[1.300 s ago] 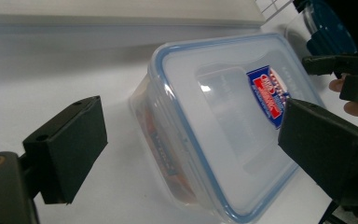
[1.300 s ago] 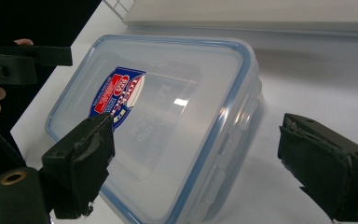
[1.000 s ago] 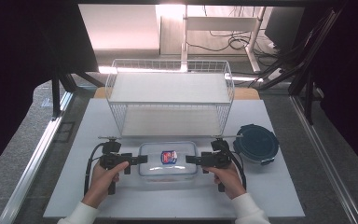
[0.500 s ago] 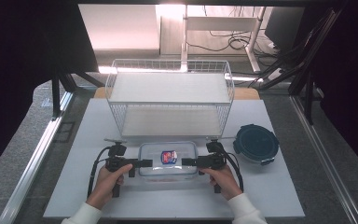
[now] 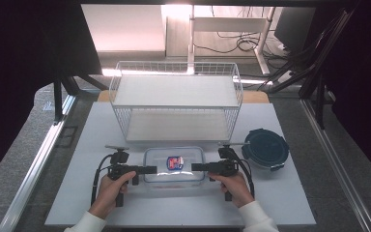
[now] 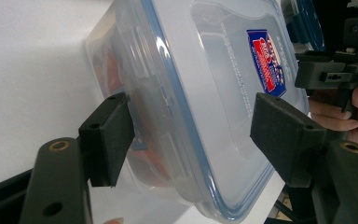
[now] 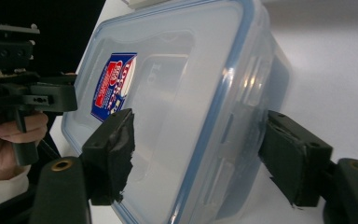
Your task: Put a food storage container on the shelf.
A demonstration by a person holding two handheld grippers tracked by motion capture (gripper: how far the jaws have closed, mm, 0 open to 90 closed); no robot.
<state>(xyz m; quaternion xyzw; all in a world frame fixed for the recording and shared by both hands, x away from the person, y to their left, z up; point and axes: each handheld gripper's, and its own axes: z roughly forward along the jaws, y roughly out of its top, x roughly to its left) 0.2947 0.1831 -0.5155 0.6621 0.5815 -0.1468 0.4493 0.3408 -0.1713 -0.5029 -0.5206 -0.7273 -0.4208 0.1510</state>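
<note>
Just in front of the wire basket [image 5: 175, 104], on the white table [image 5: 67, 193], lies the clear lidded box [image 5: 174, 164] with its red and blue label [image 5: 175, 162]. Its long axis runs left to right, parallel to the basket's front, so each short end faces 1 of the 2 grippers. The left gripper [image 5: 149, 169] comes at the box from the left end, the right gripper [image 5: 198, 167] from the right end; both are equally near, and the box sits squarely between them.

Each pair of jaws has just been closing, with an end of the box between them. On the left gripper [image 6: 186, 140], 1 pad [image 6: 109, 135] rests at the side wall by the latch while the other [image 6: 284, 135] hangs over the lid, apparently not yet pressing. On the right gripper [image 7: 200, 154], 1 pad [image 7: 112, 149] lies on the lid and the other [image 7: 291, 156] at the wall. Neither grip looks clenched yet. A round dark lidded container [image 5: 265, 148] sits to the right of the basket's front corner.
</note>
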